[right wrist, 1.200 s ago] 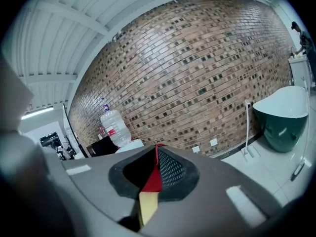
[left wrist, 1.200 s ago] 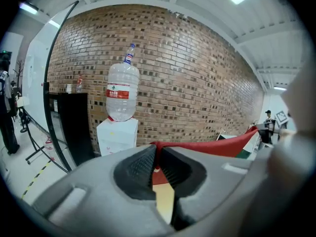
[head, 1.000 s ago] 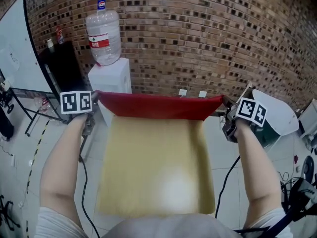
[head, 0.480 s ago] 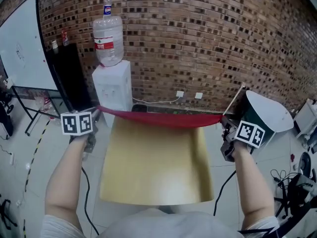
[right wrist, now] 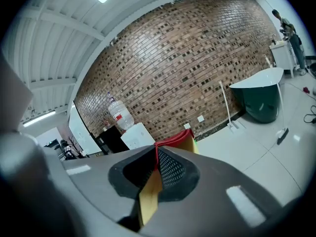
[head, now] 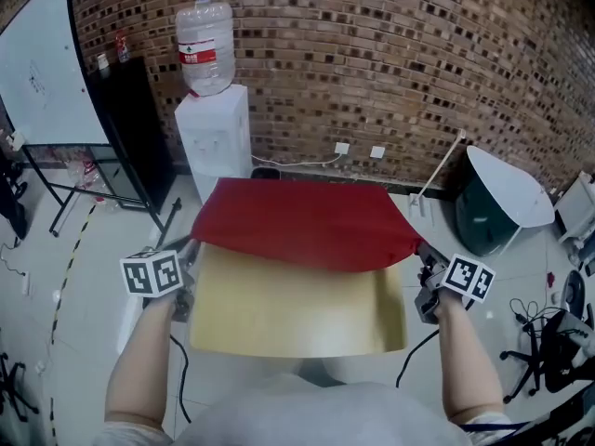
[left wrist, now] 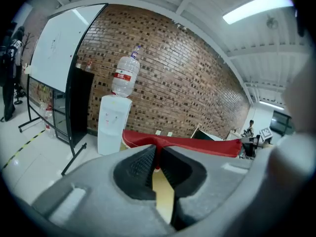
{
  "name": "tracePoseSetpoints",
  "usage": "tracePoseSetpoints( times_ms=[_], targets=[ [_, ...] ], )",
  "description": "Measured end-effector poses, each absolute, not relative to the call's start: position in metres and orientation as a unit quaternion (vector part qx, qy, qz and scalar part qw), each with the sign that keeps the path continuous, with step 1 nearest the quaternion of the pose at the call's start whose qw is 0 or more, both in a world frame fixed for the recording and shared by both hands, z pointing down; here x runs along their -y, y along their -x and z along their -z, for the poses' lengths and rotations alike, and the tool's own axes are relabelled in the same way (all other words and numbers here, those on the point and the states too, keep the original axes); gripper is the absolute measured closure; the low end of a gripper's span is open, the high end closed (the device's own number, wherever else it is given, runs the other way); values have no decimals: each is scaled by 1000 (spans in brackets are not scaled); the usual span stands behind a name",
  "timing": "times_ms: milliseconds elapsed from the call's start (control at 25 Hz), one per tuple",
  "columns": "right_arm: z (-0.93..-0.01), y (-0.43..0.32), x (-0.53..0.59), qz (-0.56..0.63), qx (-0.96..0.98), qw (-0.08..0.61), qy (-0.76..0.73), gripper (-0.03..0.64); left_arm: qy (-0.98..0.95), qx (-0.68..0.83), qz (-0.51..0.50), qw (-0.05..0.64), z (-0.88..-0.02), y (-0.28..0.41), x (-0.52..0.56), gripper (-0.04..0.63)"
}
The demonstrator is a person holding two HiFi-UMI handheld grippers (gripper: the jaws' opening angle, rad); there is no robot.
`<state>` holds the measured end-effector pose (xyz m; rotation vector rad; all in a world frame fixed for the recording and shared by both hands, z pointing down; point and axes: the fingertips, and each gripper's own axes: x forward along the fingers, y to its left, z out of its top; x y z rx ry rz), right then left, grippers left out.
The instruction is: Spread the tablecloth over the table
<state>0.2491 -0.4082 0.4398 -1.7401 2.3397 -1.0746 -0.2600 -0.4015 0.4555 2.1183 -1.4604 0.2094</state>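
- Left tool (left wrist: 156,151): shut tight on the near-left corner of the red tablecloth (head: 307,219), with red fabric pinched between the pads. It sits just off the left side of the bench (head: 297,316), toward the near end.
- Centre: the tablecloth covers the far half of the bench and the near half is bare tan top. The near hem sags a little in the middle between the two corners. Can't tell how much overhang there is at the far edge.
- Right tool (right wrist: 157,158): also clamped shut, on the near-right corner, with a thin red edge in the pads. It sits just off the bench's right side, roughly level with the left tool.
- Step in hand, my read: draw the near hem toward the person until the bare half is covered.
- To do it well, pull both corners at the same pace and height so the hem stays square to the bench edge.
- Hold the tools apart enough to take out the centre sag, but don't yank, or the far edge may slide off.
- Keep the hem just above the top while drawing, and lower it only past the near edge.
- Don't release until the overhang looks even left and right.
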Motion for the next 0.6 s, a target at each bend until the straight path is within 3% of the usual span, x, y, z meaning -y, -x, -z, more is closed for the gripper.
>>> tracePoseSetpoints(
  times_ms=[600],
  targets=[
    [-555, -262, 311, 424, -699, -1, 576, 611, -769, 533, -148, 321, -558, 257, 307, 577]
  ],
)
